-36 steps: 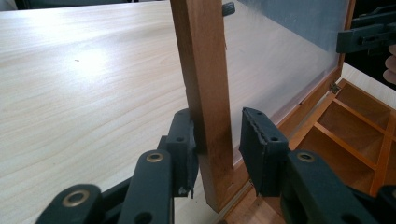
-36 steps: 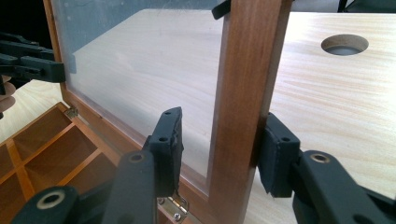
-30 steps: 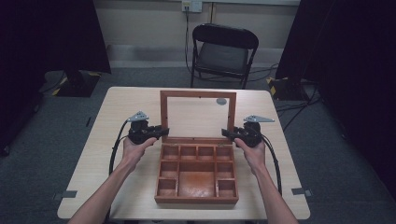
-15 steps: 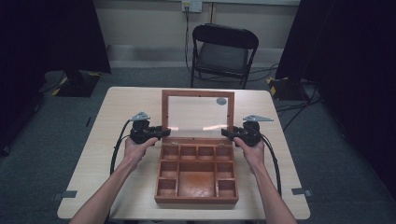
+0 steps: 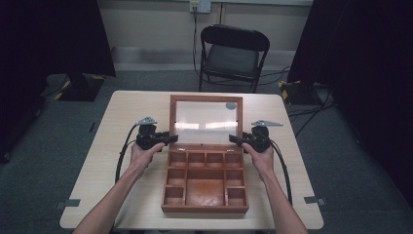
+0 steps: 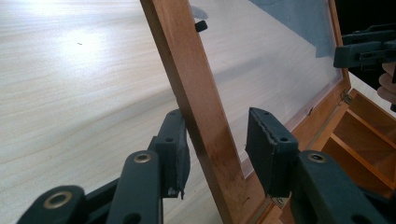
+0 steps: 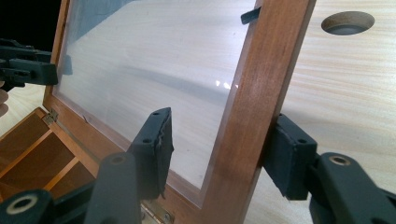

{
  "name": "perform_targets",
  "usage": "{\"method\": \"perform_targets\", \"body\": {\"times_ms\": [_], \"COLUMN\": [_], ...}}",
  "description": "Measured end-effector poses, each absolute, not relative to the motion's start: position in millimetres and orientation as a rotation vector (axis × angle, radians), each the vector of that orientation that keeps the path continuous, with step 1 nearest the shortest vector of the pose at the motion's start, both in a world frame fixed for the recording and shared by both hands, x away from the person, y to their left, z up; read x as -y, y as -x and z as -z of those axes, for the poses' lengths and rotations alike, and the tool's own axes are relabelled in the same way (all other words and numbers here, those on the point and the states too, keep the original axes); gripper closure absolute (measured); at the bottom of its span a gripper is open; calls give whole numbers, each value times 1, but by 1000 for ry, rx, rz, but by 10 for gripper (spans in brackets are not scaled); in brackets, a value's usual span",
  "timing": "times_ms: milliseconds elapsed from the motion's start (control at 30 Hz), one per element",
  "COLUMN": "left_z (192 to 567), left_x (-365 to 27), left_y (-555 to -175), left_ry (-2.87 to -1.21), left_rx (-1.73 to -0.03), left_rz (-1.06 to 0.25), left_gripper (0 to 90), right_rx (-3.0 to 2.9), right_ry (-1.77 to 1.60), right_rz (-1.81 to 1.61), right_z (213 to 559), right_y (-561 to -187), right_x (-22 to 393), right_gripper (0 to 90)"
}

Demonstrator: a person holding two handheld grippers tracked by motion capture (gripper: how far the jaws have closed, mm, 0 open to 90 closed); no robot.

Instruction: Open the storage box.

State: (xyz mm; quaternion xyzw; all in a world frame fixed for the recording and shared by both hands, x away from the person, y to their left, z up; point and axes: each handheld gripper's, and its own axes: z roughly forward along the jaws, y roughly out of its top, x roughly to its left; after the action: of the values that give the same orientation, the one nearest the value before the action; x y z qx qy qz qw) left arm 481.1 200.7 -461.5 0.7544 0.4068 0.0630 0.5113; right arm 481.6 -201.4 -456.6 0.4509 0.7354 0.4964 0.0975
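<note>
Pale wooden table point(image 5: 122, 146) carries the unlabelled wooden box point(image 5: 204, 183), its lid point(image 5: 205, 119) upright. My left gripper point(image 6: 217, 151) and right gripper point(image 7: 219, 149) have just been opening, loosely straddling the lid's side rails.

A light wooden table point(image 5: 122, 146) stands on grey carpeted floor point(image 5: 48, 146). Beyond it, a black folding chair point(image 5: 233, 56) faces the table before a pale wall point(image 5: 146, 24) bearing a socket point(image 5: 200, 6). Dark curtains point(image 5: 44, 39) flank both sides.
</note>
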Motion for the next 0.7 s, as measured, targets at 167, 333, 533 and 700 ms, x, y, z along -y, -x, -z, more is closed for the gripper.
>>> {"method": "perform_targets", "body": {"times_ms": [167, 333, 533, 700], "left_z": [463, 465, 467, 468], "left_x": [-200, -201, -200, -201], "left_y": [-482, -482, -483, -483], "left_ry": [-1818, -1833, -1835, -1835], "left_rx": [-994, -998, -1018, -1020], "left_rz": [-153, -158, -164, -154], "left_gripper": [577, 560, 540, 536], "right_rx": [-2178, -2183, -2185, -2189], "right_ry": [-1340, -1350, -1368, -1372], "right_rz": [-1446, -1425, -1409, -1400], "right_z": [458, 461, 464, 465], "right_y": [-482, -484, -486, -487], "right_x": [199, 196, 195, 194], "right_gripper": [422, 379, 353, 338]}}
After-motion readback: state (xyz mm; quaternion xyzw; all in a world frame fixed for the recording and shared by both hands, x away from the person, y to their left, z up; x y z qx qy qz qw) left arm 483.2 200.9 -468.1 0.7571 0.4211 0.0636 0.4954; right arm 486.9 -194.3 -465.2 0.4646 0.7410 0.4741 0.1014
